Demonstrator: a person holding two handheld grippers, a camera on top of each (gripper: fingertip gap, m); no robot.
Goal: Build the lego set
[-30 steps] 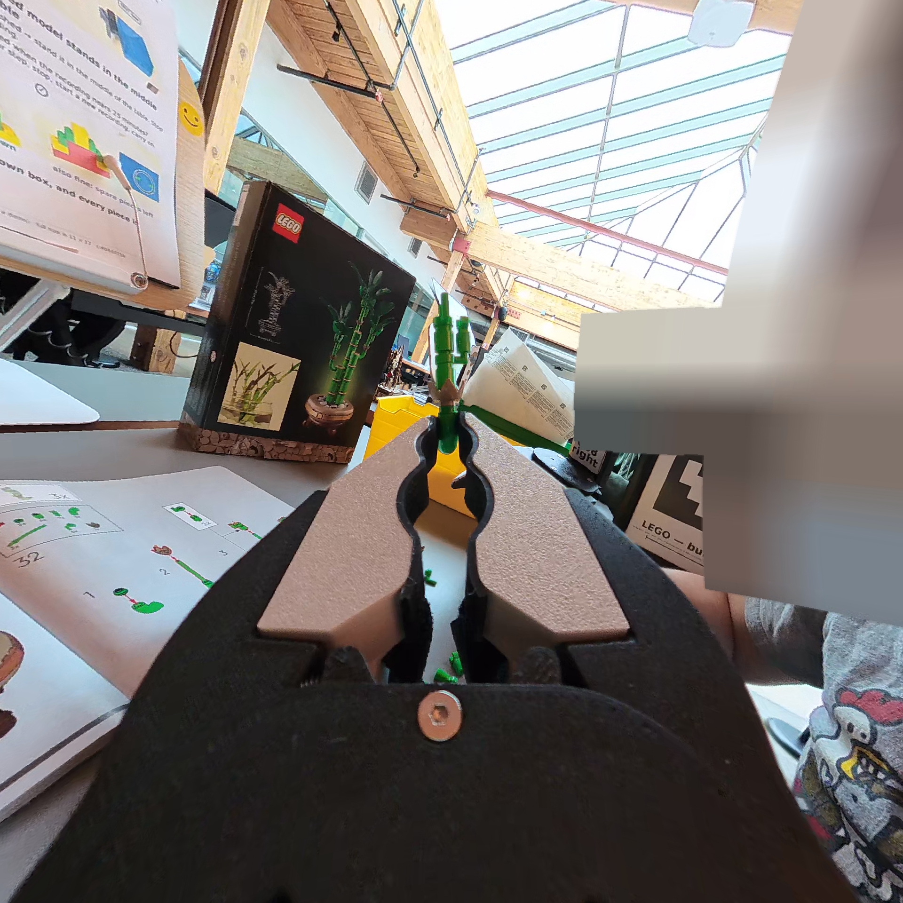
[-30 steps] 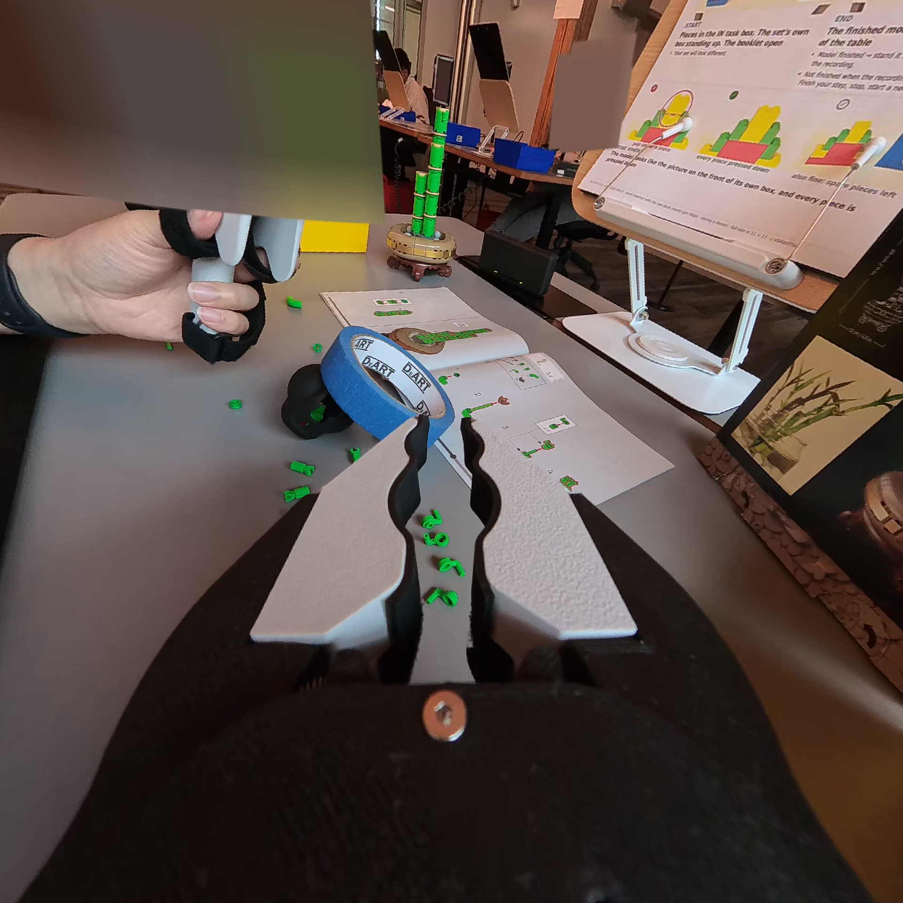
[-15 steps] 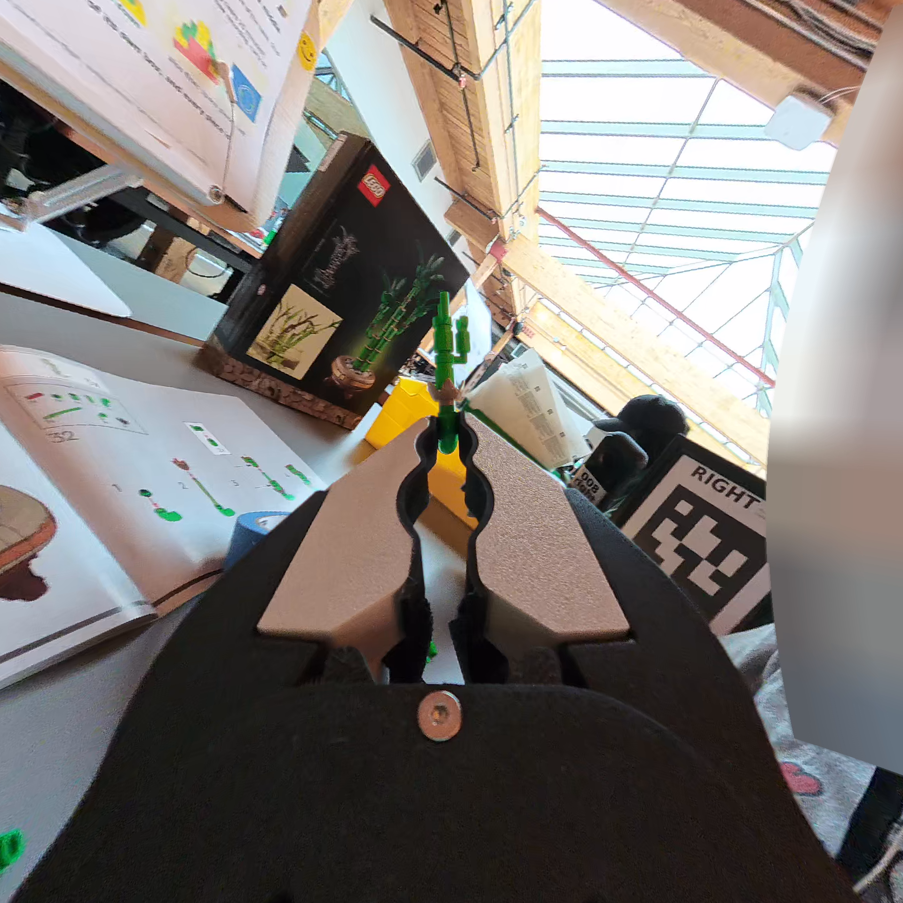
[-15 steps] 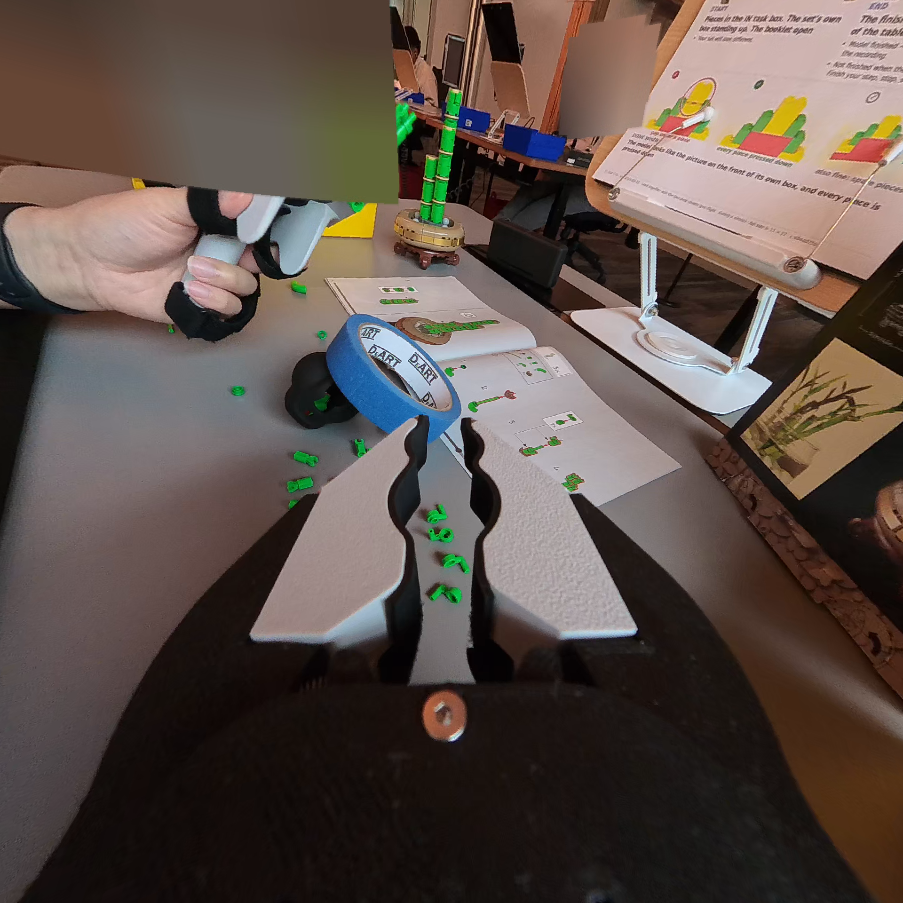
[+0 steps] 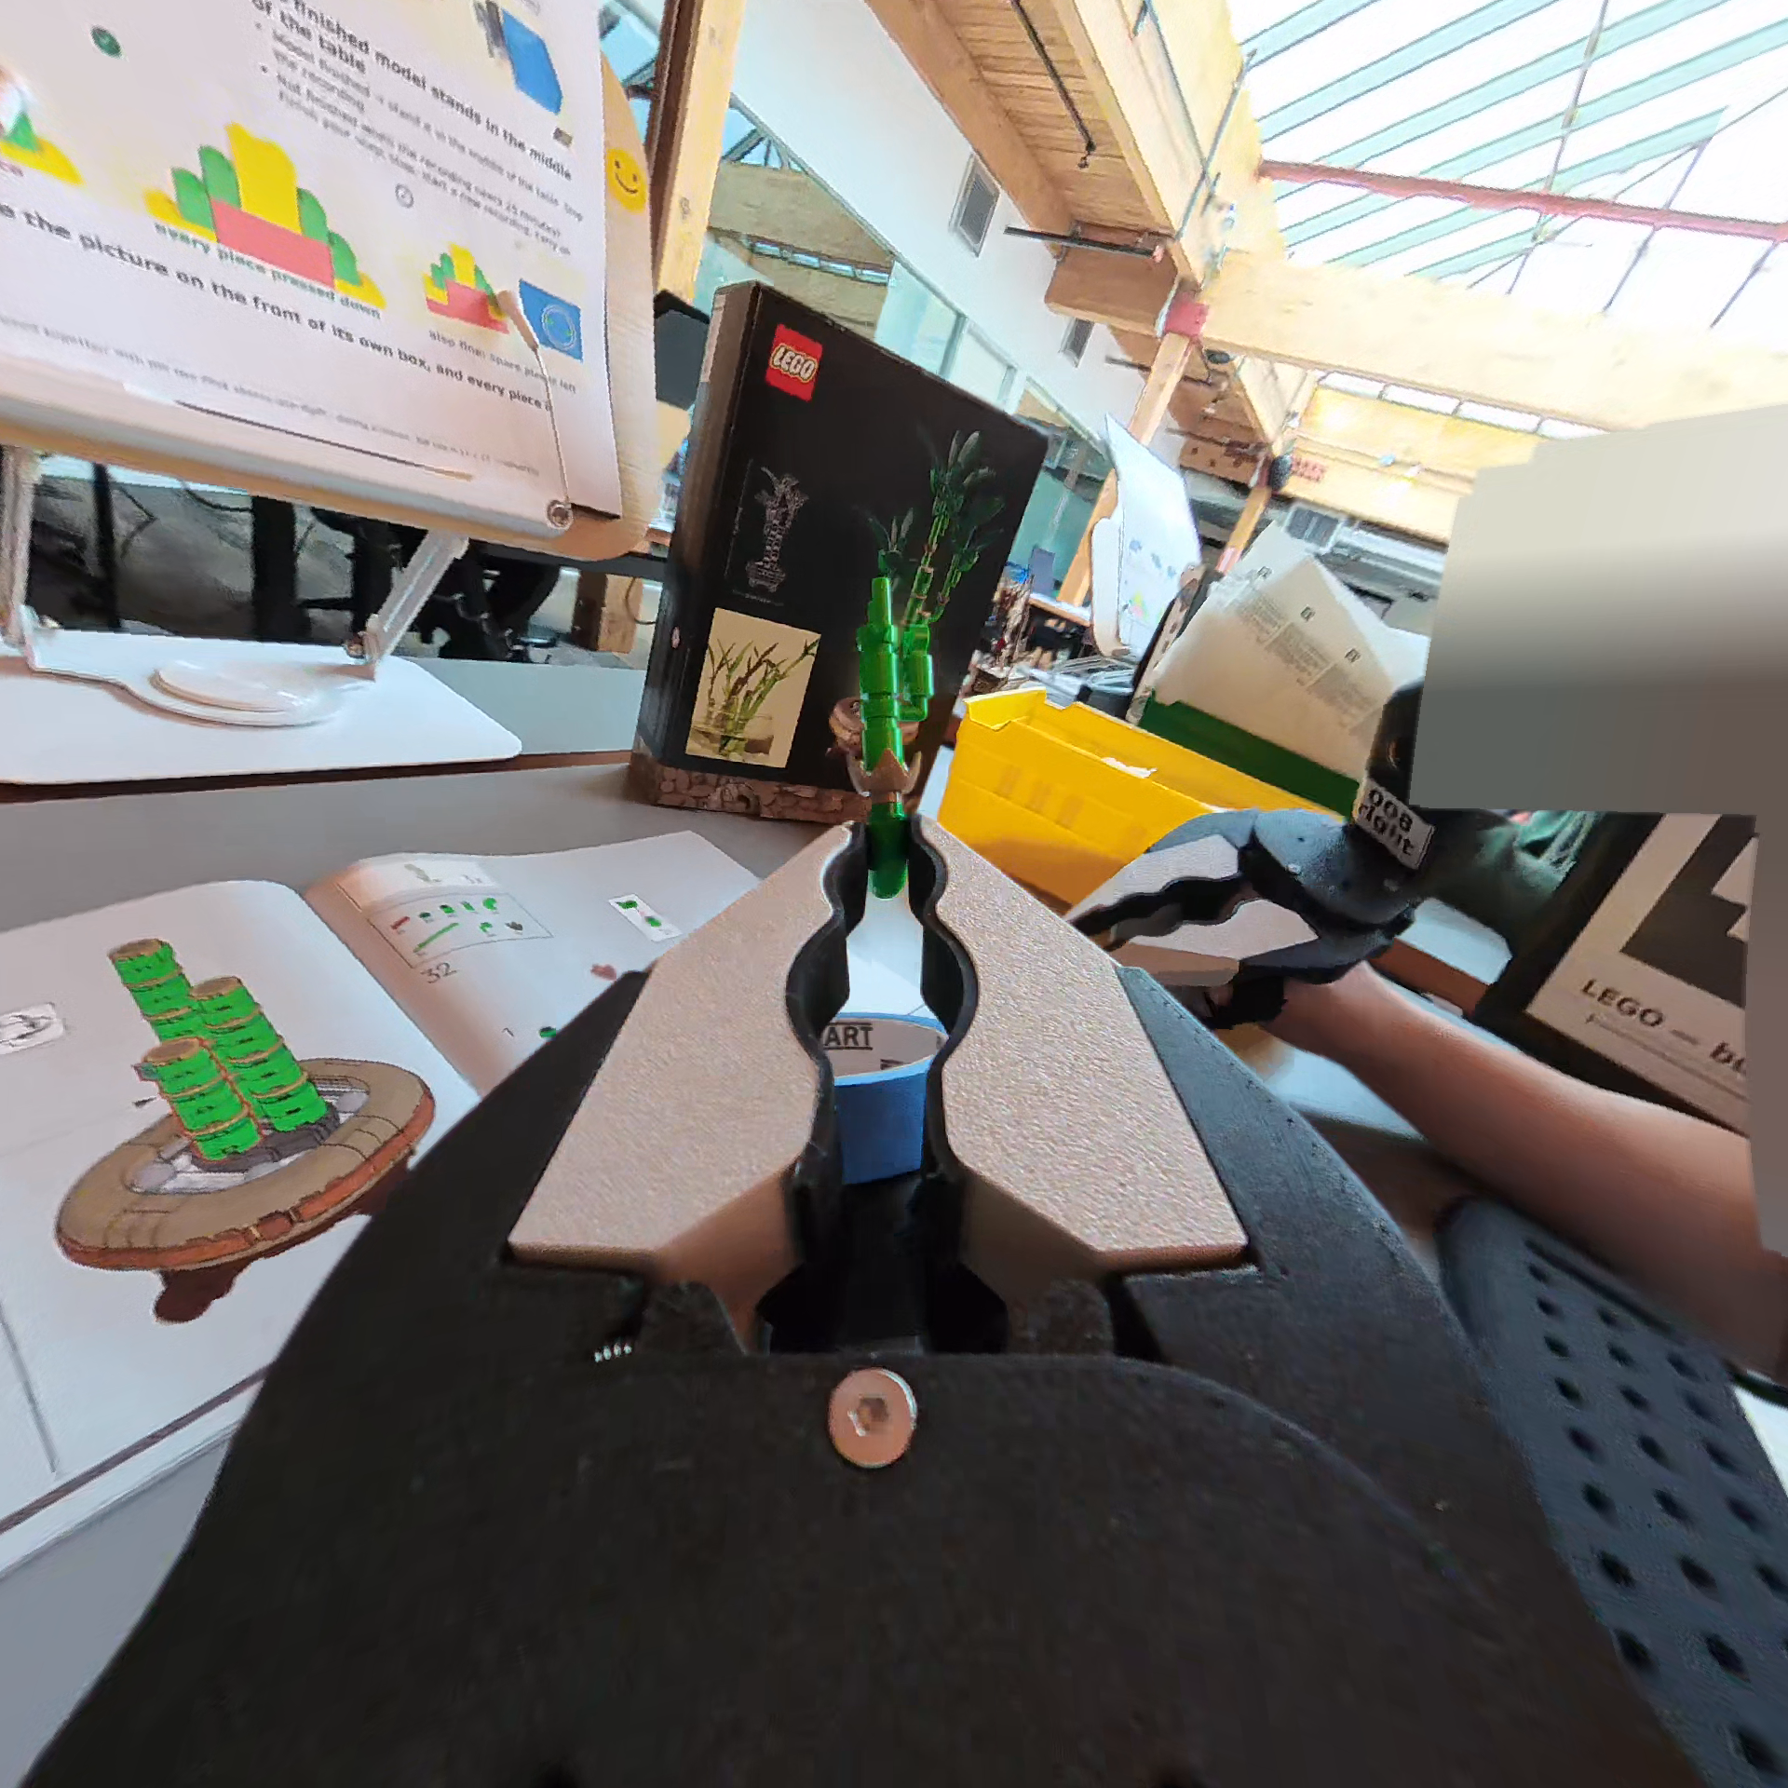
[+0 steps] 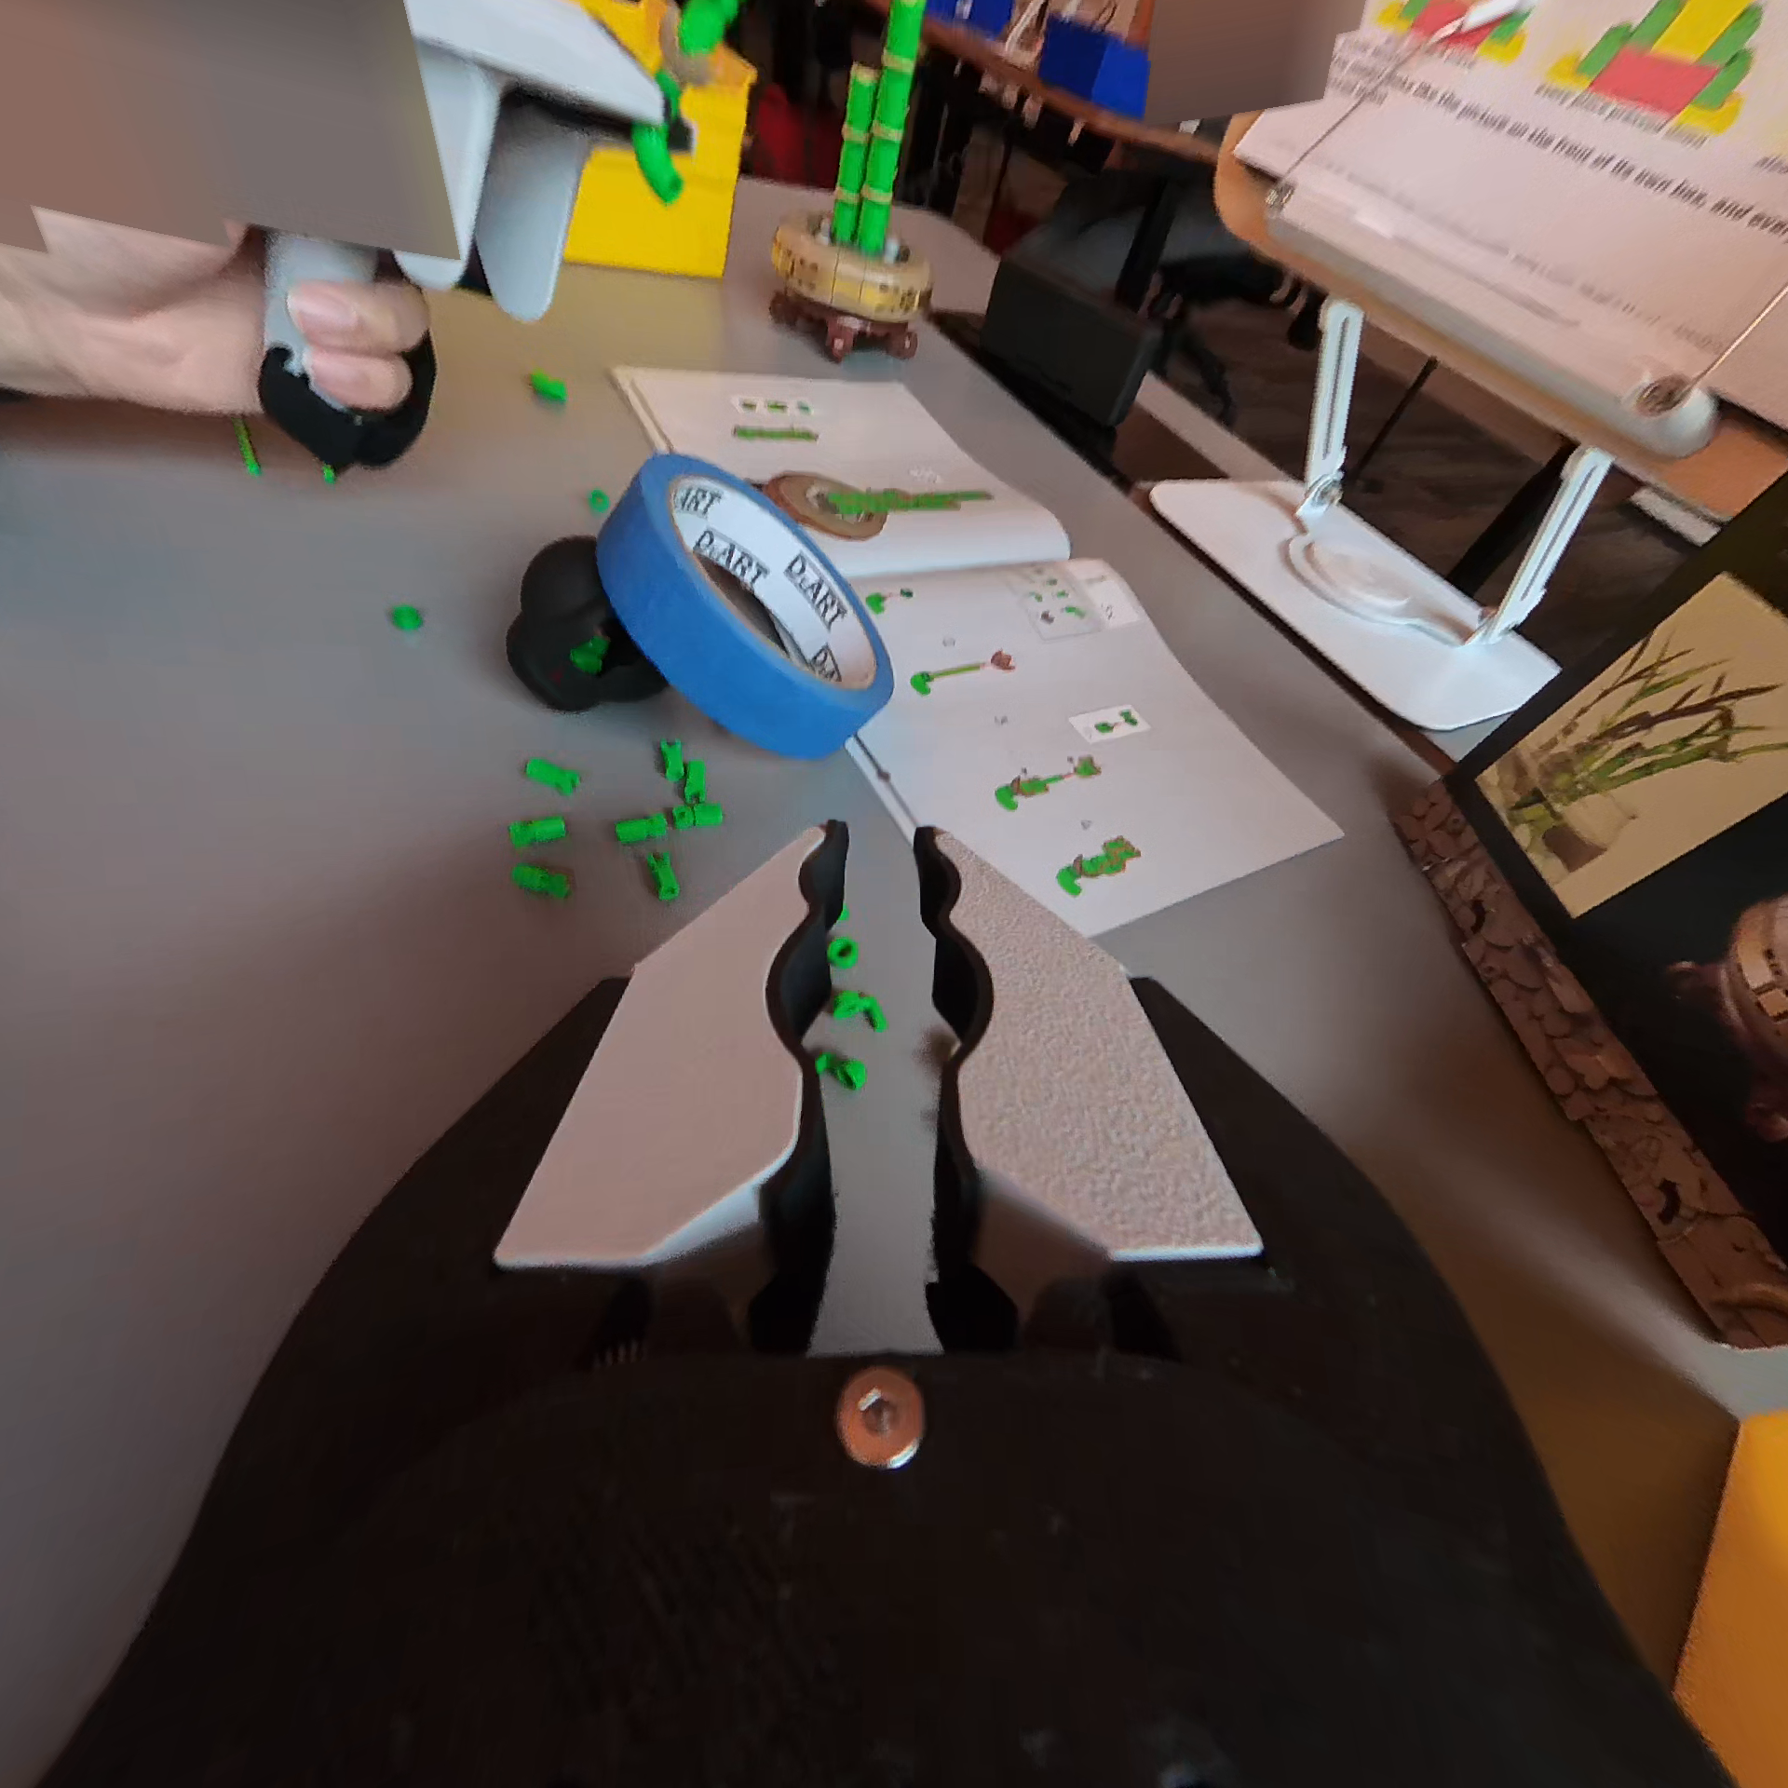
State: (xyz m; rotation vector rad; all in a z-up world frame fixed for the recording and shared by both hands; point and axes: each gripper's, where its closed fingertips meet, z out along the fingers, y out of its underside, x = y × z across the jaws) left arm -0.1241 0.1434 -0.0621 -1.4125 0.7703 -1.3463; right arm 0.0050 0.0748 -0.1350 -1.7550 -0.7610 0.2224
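Here, left gripper (image 5: 888, 851) jaws clamping knobbly green stalk (image 5: 885, 697); right gripper (image 6: 879, 840) jaws parted, empty.

left gripper (image 5: 886, 856): black body, tan fingers (silver screw) | right gripper (image 6: 880, 844): grey fingers

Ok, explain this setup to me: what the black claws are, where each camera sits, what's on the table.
No robot here: a person holds a two-finger gripper in each hand, with a camera on each looking along its fingers. The left gripper pinches a green stem. The right gripper is open and empty above loose green pieces. On the table lie a booklet, blue tape, a part-built bamboo model, a yellow bin, the set's box and a sheet on a stand.
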